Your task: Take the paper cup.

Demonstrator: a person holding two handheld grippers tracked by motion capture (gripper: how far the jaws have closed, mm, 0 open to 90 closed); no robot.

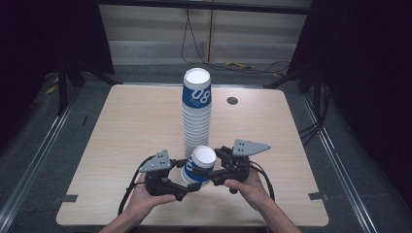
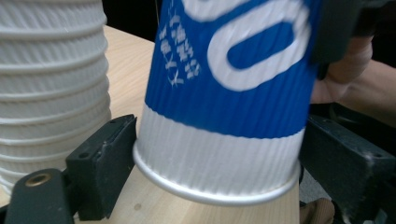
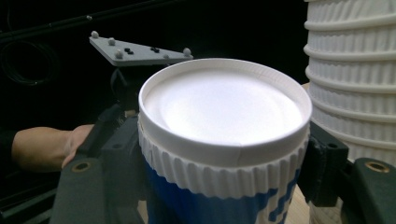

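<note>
Gripping 1 blue-and-white paper cup (image 1: 200, 166) near the worktop's (image 1: 121, 136) front edge, the right tongs (image 1: 210, 174) clamp just under its rim while the left tongs (image 1: 187, 187) flank its base, pads touching it. Just behind stands the tall cup stack (image 1: 197, 114).

From above, the single blue-and-white cup (image 1: 200, 165) hides the foot of the tall cup stack (image 1: 197, 114) and the fingertips of both claws. In the left gripper view the cup's rim runs off the top edge and its lettering is blurred. In the right gripper view its base is cut off below.
</note>
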